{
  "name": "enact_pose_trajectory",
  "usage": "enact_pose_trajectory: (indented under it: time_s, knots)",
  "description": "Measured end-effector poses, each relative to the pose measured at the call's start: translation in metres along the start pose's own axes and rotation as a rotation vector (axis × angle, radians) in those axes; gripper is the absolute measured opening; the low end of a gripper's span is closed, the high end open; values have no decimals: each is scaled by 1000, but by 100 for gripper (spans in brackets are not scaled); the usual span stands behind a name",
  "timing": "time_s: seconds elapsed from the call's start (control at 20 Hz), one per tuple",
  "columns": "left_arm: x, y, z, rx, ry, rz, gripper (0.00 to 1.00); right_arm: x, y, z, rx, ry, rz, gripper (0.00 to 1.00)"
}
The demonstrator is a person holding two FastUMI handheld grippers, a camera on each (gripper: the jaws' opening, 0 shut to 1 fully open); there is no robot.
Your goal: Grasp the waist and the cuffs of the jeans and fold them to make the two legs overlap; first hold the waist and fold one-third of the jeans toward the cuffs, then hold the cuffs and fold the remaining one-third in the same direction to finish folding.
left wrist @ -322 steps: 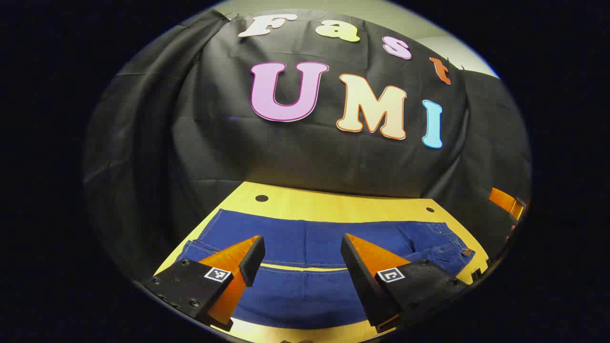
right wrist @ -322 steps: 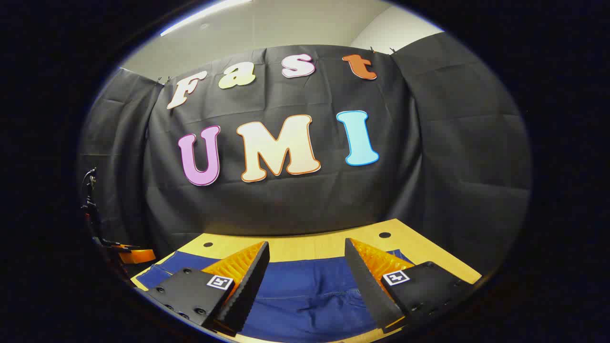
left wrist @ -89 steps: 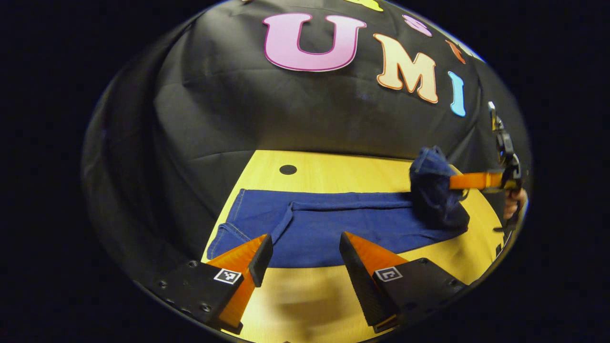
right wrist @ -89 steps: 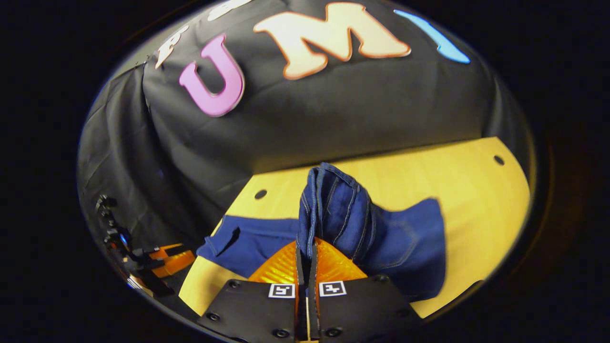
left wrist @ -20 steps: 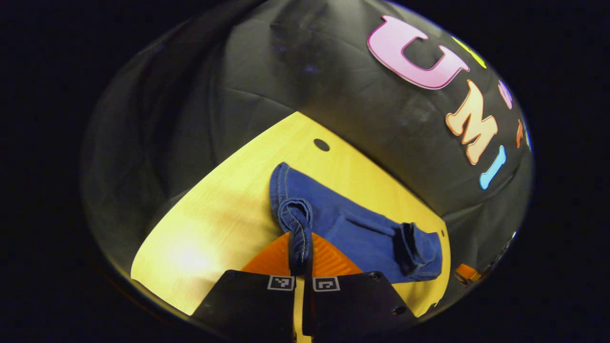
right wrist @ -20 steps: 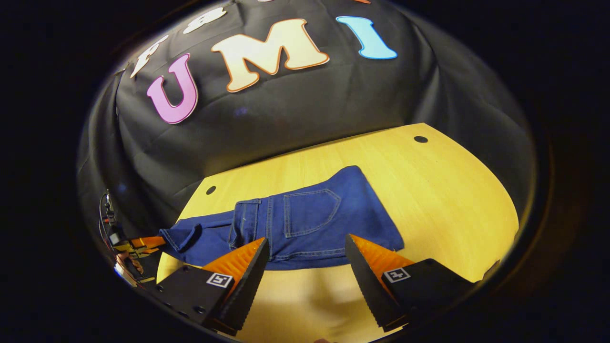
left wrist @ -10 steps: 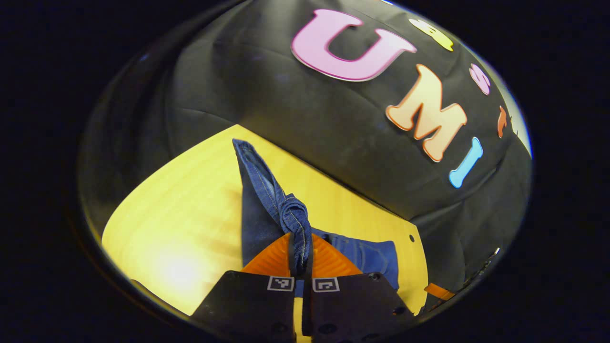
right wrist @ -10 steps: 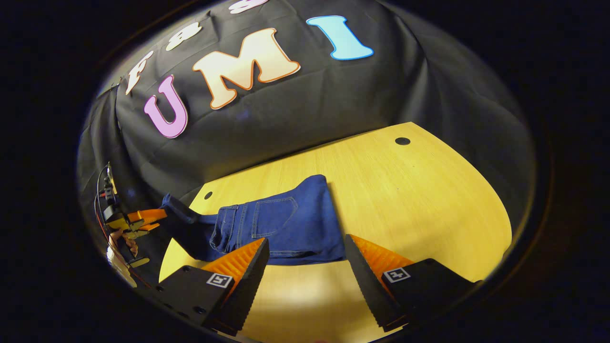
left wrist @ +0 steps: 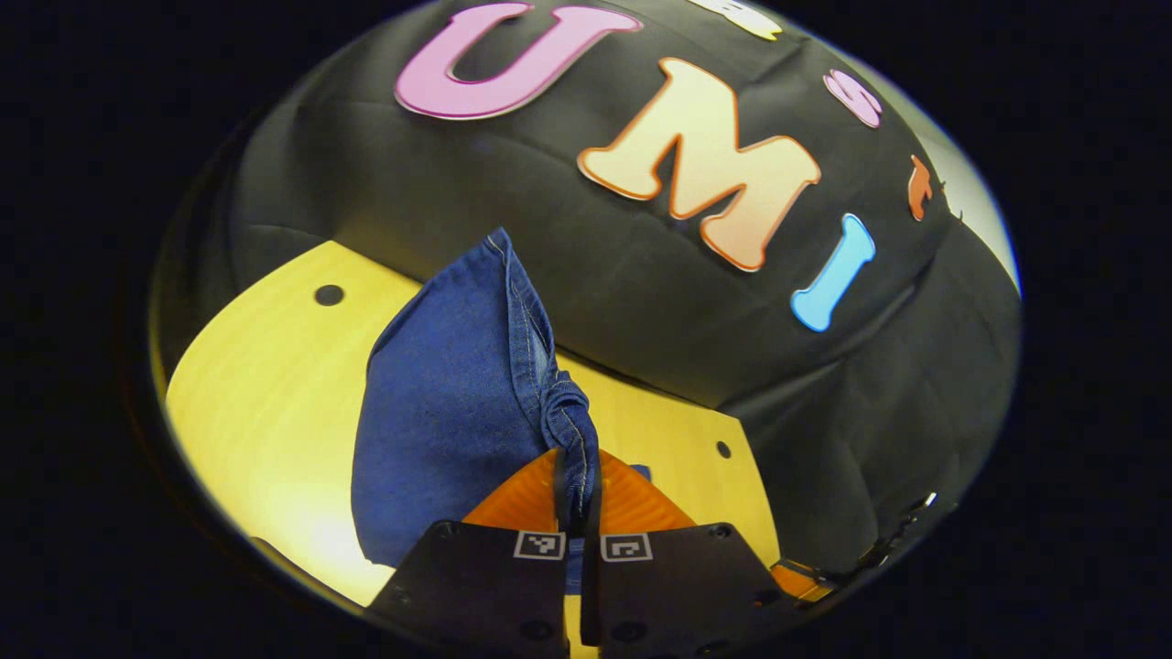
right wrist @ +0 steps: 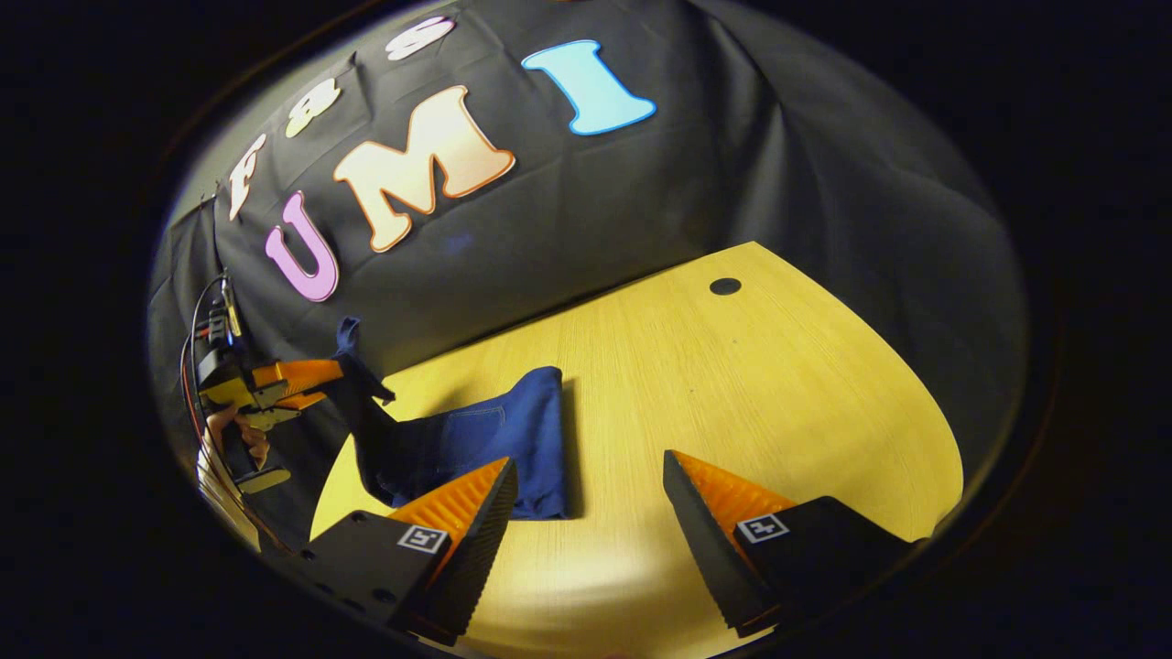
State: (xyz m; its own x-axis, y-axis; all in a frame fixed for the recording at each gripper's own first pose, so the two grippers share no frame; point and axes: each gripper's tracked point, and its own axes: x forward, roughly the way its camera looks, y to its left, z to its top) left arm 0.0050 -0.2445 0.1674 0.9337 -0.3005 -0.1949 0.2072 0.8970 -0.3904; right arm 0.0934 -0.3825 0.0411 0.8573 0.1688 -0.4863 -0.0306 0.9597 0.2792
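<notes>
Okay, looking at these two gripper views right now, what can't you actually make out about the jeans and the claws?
- Left gripper view: the lifted jeans hang in front of the table, hiding the folded part behind them.
- Left gripper view: the left claw covers the pinched cloth, so which layers it holds is unclear.
- Right gripper view: the left claw is small at the edge; its grip point is unreadable.
- Right gripper view: the right claw hides the jeans' near edge.

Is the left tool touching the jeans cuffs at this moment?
Touching. The left gripper view shows the left tool closed on the bunched cuffs of the jeans.
</notes>
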Motion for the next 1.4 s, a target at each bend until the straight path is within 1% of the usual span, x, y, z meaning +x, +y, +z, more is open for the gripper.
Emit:
enact_pose_trajectory:
  time_s: [0.05, 0.1, 0.15, 0.2, 0.3, 0.35, 0.4, 0.45, 0.6, 0.65, 0.75, 0.8, 0.9, 0.95, 1.0, 1.05, 1.1, 1.15, 1.2, 1.25, 1.3, 1.4]
  knots:
    - [10, -12, -4, 17, 7, -8, 0, -2, -4, 0, 5, -4, 2, 98]
    - [18, -22, -9, 40, 20, -11, 0, -3, -7, 0, 9, -4, 2, 94]
    - [22, -28, -15, 64, 38, -9, 0, -3, -11, -2, 13, -4, 2, 94]
    - [28, -33, -27, 79, 65, -3, 0, -4, -14, -3, 16, -3, 3, 98]
    - [33, -36, -53, 102, 111, 14, 0, -6, -20, -8, 19, 3, 0, 98]
    - [35, -33, -68, 123, 130, 25, 0, -7, -24, -11, 20, 7, -2, 98]
    - [36, -29, -83, 153, 147, 39, 0, -8, -27, -12, 21, 10, -2, 94]
    - [34, -24, -102, 185, 166, 57, 0, -9, -29, -16, 21, 16, -1, 98]
    - [23, -8, -159, 283, 228, 114, 0, -12, -32, -19, 10, 24, 5, 99]
    - [20, -1, -174, 330, 240, 138, 0, -12, -31, -20, 3, 26, 8, 98]
    - [15, 15, -196, 432, 257, 194, 0, -12, -30, -22, -9, 30, 17, 99]
    - [14, 20, -204, 475, 258, 208, 0, -12, -28, -24, -14, 33, 22, 98]
    - [20, 29, -214, 539, 266, 225, 4, -15, -21, -25, -24, 32, 35, 98]
    - [20, 26, -223, 533, 282, 207, 10, -16, -18, -25, -28, 31, 40, 94]
    - [18, 20, -229, 509, 289, 184, 12, -17, -14, -26, -31, 33, 46, 98]
    - [11, 13, -232, 484, 279, 158, 22, -18, -10, -29, -34, 36, 50, 98]
    - [6, 4, -228, 464, 254, 136, 30, -20, -8, -29, -37, 38, 53, 99]
    - [-5, -4, -223, 442, 229, 120, 59, -22, -2, -29, -37, 39, 58, 98]
    - [-16, -7, -215, 420, 200, 117, 66, -23, 5, -30, -39, 39, 67, 99]
    - [-27, -6, -206, 401, 174, 117, 79, -25, 12, -32, -43, 39, 77, 98]
    - [-40, -3, -197, 386, 152, 118, 81, -26, 20, -33, -51, 39, 85, 98]
    - [-67, 12, -179, 376, 113, 145, 77, -29, 39, -33, -63, 34, 106, 98]
